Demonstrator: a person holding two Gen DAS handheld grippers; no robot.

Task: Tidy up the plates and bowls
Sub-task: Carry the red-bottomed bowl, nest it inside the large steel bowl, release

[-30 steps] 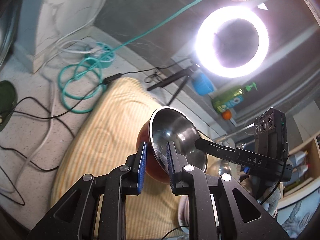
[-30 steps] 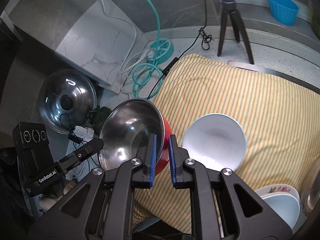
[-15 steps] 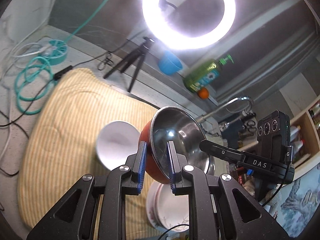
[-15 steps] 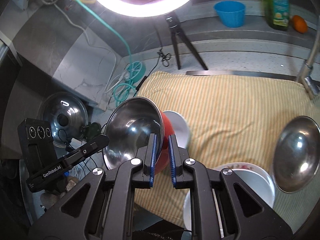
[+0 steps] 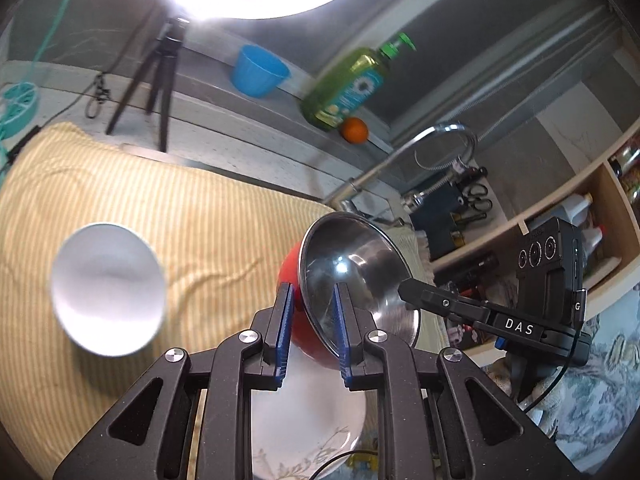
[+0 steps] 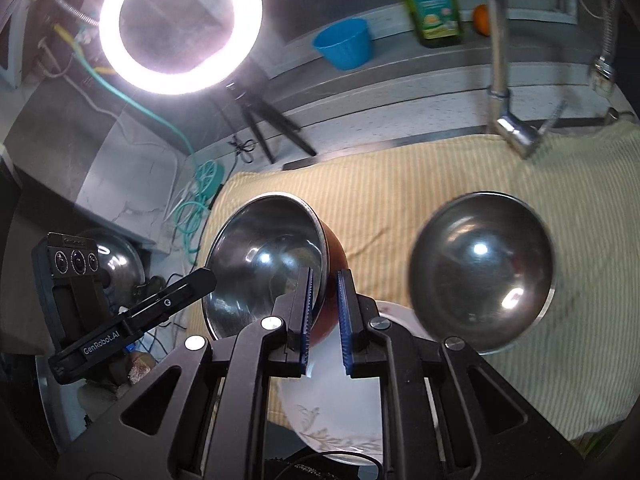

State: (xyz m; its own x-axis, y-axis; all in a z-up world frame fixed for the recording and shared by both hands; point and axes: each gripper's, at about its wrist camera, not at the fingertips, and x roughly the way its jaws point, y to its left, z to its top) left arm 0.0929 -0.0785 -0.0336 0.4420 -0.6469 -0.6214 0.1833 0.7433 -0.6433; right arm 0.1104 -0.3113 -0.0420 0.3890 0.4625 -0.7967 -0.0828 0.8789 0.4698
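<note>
Both tongs grip one red bowl (image 5: 289,276) with a steel inside, held tilted in the air above the striped yellow cloth (image 5: 208,220). The left tongs (image 5: 311,334) are clamped on its near rim, one pad inside and one outside. The right tongs (image 6: 323,318) pinch the opposite rim likewise. Beneath the red bowl sits a flowered white plate (image 6: 336,412). On the cloth, a white bowl (image 5: 108,288) lies left of the red bowl and a steel bowl (image 6: 482,270) lies right of it.

I see a lit ring light (image 6: 180,26) on a black tripod (image 5: 154,76). On the ledge: blue cup (image 5: 259,71), green soap bottle (image 5: 348,86), an orange (image 5: 355,130) beside the bottle. Chrome faucet (image 5: 400,160) at the striped yellow cloth's (image 5: 180,220) far edge. Teal cable (image 6: 196,196) coiled beside the cloth.
</note>
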